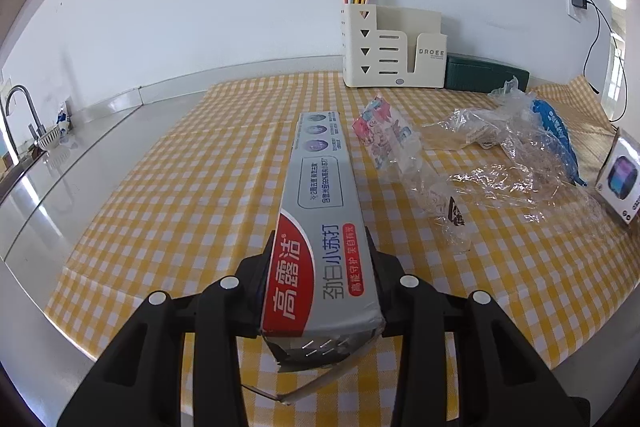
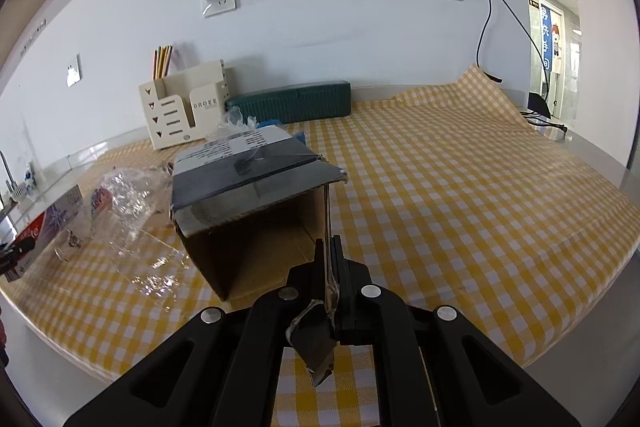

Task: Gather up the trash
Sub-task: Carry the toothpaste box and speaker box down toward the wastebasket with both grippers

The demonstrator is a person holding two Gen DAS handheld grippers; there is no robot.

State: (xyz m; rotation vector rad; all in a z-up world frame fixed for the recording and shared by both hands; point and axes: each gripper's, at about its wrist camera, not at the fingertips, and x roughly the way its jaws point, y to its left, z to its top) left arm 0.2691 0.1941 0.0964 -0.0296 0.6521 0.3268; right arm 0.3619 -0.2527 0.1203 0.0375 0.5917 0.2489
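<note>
Left tongs [image 1: 320, 255] clamp toothpaste box [image 1: 320, 195]; right tongs [image 2: 330, 259] pinch carton's [image 2: 256, 195] side wall.

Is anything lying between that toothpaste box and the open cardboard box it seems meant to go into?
Yes. Crumpled clear plastic wrap lies on the tablecloth between the toothpaste box and the cardboard box.

Checked tablecloth [image 1: 200, 167] on counter, clear plastic wrappers [image 1: 500, 155], organizer [image 1: 392, 55]

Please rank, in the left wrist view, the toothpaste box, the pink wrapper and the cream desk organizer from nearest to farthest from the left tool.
1. toothpaste box, clamped in the left tool.
2. pink wrapper, ahead, slightly right.
3. cream desk organizer, against the back wall.
</note>
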